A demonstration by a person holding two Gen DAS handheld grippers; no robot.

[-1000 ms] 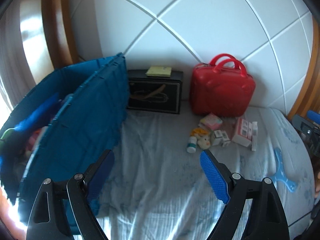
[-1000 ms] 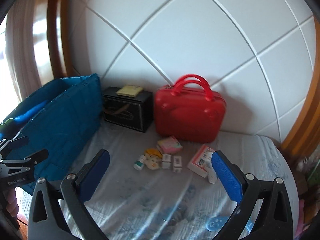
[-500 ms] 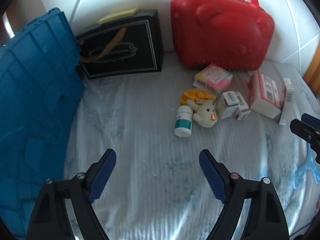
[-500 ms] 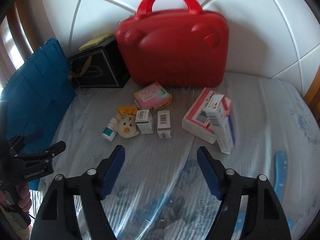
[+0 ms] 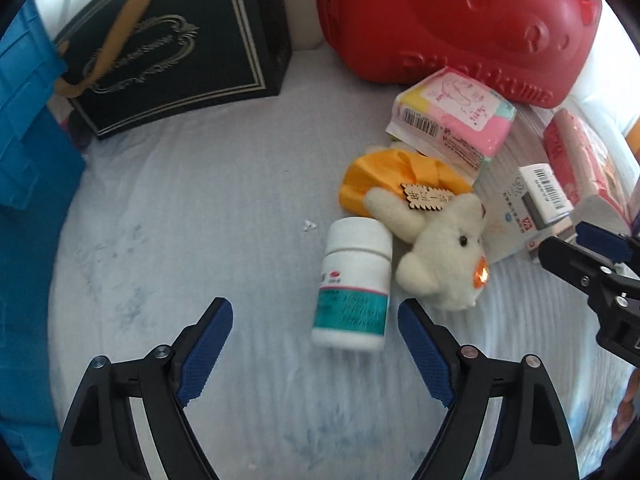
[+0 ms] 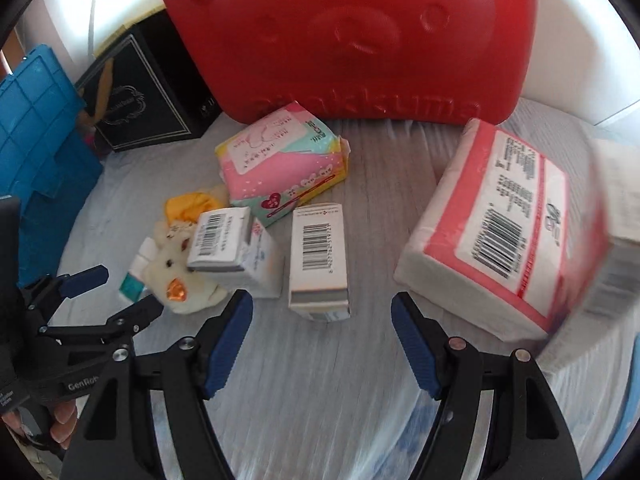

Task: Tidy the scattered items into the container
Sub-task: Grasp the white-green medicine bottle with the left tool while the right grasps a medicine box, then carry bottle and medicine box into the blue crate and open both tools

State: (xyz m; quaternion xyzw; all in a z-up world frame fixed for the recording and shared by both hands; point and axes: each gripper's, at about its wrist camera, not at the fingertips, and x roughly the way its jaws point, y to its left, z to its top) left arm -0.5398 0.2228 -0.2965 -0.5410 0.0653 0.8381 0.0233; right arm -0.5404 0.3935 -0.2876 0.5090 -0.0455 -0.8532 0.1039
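Observation:
A white pill bottle (image 5: 352, 284) with a teal label lies on the bed sheet. Its near end sits between the fingertips of my left gripper (image 5: 312, 312), closer to the right finger. The jaws are closing and the pads do not touch it. A cream plush toy (image 5: 440, 264) leans against the bottle. My right gripper (image 6: 320, 304) stands open around the near end of a small white barcoded box (image 6: 318, 260), with gaps on both sides. The blue crate (image 5: 24, 160) stands at the left, and its side also shows in the right wrist view (image 6: 40, 120).
A second small box (image 6: 224, 240), a pink pad pack (image 6: 280, 168) and a red-and-white tissue pack (image 6: 500, 220) crowd the same patch. A red case (image 6: 360, 32) and a black gift box (image 5: 172, 52) stand behind, against the white headboard. A hand holds the left gripper (image 6: 128, 288).
Both grippers have dropped and tilted down, from a wide view of the bed to just over the items. The right jaws have narrowed a lot, the left ones slightly.

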